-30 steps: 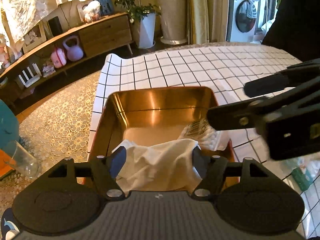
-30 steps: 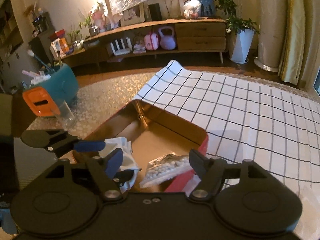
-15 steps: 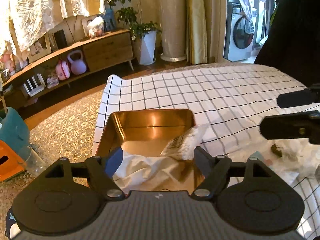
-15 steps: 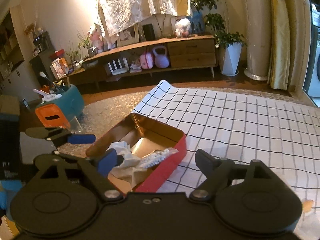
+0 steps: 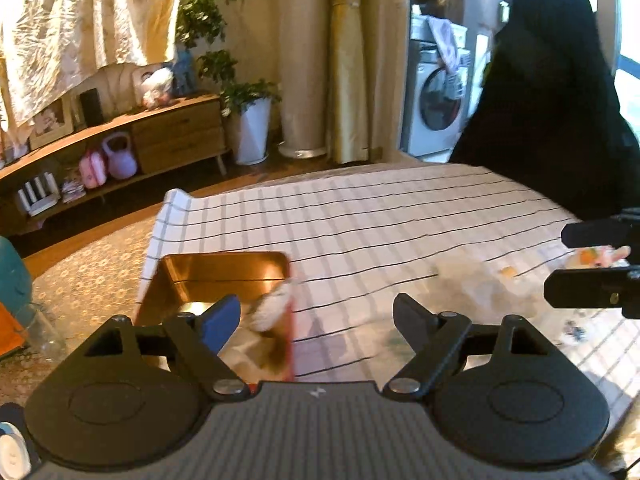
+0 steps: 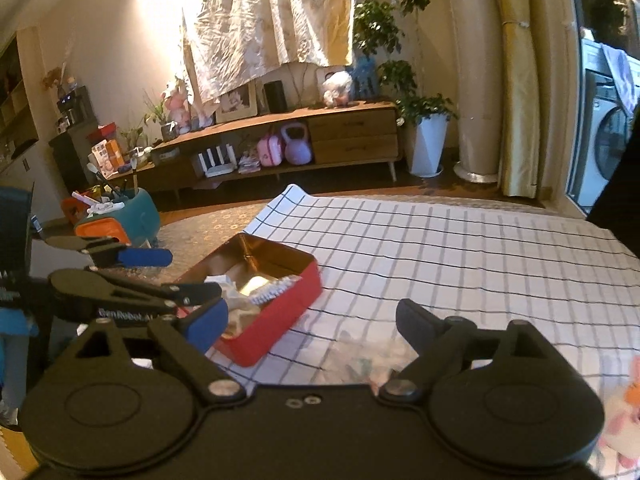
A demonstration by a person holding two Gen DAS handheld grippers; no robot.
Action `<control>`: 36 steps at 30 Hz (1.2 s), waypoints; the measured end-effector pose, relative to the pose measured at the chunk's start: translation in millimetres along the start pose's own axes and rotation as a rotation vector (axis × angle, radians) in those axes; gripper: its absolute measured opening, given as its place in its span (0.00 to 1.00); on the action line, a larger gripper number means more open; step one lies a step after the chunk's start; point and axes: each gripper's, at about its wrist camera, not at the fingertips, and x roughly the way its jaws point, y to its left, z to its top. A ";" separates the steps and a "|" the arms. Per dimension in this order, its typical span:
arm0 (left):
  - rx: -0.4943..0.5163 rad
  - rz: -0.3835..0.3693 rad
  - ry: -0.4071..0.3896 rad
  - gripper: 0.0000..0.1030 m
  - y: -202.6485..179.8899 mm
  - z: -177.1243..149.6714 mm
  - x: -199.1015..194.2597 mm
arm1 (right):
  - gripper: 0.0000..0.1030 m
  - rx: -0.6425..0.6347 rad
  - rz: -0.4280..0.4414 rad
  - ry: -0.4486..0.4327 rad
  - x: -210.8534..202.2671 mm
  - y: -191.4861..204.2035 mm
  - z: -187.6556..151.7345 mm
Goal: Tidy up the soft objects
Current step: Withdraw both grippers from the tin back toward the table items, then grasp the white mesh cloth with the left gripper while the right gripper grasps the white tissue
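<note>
Inside the red tin box (image 6: 276, 316) lie a crumpled white cloth (image 6: 236, 304) and a small clear bag of white bits (image 6: 276, 290), which leans on the box's right wall. The box is gold inside and sits at the left edge of a checked white cloth (image 6: 440, 264) spread over the table. Near the box, the left gripper (image 5: 316, 316) has its jaws opening, with nothing between them. The right gripper (image 6: 312, 320) has its jaws opening too, also with nothing between them. A blurry crinkly clear wrapper (image 5: 472, 280) lies on the checked cloth to the right. A pink and orange soft toy (image 6: 624, 412) sits at the far right.
</note>
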 end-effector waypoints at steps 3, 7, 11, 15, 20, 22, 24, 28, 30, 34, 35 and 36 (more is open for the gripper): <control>0.017 -0.027 -0.023 0.83 -21.3 -2.1 -7.6 | 0.93 0.007 -0.020 -0.016 -19.5 -11.5 -9.0; 0.021 -0.083 -0.037 0.83 -45.3 -6.0 -13.2 | 0.96 0.000 -0.060 -0.029 -43.3 -22.6 -22.4; 0.037 -0.142 -0.047 0.92 -71.6 -9.8 -15.3 | 0.98 0.006 -0.100 -0.047 -66.8 -38.2 -38.1; 0.061 -0.183 -0.062 0.97 -94.1 -14.7 -13.5 | 0.99 0.023 -0.151 -0.069 -88.6 -57.4 -57.7; 0.094 -0.247 -0.076 0.98 -120.9 -23.1 -2.5 | 0.99 0.058 -0.218 -0.071 -109.1 -83.3 -83.0; 0.097 -0.280 -0.065 0.98 -130.5 -25.9 3.3 | 0.99 0.068 -0.251 -0.069 -115.5 -93.4 -91.8; 0.095 -0.300 -0.063 0.98 -139.3 -27.4 10.7 | 0.99 0.072 -0.280 -0.067 -120.3 -102.4 -100.2; 0.073 -0.336 -0.057 0.98 -153.9 -29.1 26.7 | 0.99 0.080 -0.340 -0.051 -121.5 -116.5 -115.7; 0.077 -0.340 -0.039 0.98 -163.0 -30.4 37.0 | 0.99 0.094 -0.360 -0.045 -119.5 -125.4 -121.4; 0.118 -0.336 -0.016 0.98 -183.4 -34.9 58.1 | 0.99 0.114 -0.391 -0.026 -112.3 -148.6 -131.2; 0.127 -0.337 -0.013 0.98 -186.7 -36.3 61.8 | 0.99 0.119 -0.397 -0.021 -109.2 -153.3 -132.9; 0.134 -0.337 -0.011 0.98 -189.4 -37.4 64.7 | 0.98 0.126 -0.400 -0.016 -107.9 -156.9 -135.2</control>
